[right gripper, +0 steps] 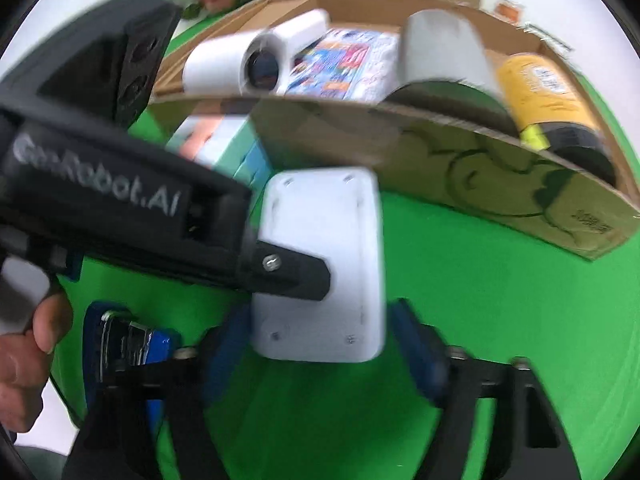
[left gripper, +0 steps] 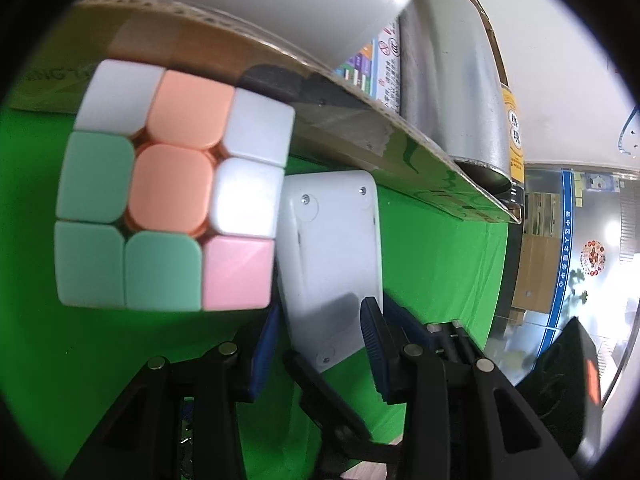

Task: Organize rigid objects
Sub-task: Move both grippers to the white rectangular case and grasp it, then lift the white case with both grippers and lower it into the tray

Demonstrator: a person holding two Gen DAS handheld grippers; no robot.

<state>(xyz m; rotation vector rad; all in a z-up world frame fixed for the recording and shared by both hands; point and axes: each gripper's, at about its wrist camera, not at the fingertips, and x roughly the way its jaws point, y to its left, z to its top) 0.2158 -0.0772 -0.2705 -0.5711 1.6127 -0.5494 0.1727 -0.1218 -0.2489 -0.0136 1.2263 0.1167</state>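
A white flat device (left gripper: 328, 240), back side up with small screws, lies on the green surface beside a pastel puzzle cube (left gripper: 172, 188). My left gripper (left gripper: 322, 308) is shut on the device's near end, blue pads against both sides. In the right wrist view the same device (right gripper: 332, 220) sits between the fingers of my right gripper (right gripper: 320, 316), which stands open with a thin gap at the right pad. The left gripper's black finger (right gripper: 304, 276) lies across the device's face. The cube (right gripper: 224, 144) shows behind it.
A cardboard box (right gripper: 440, 148) stands just behind, holding a white lens unit (right gripper: 248, 60), a colourful booklet (right gripper: 344, 64), a silver cylinder (right gripper: 444, 48) and a yellow can (right gripper: 548, 92). A person's hand (right gripper: 24, 352) grips the left tool. Green surface (right gripper: 480, 280) extends to the right.
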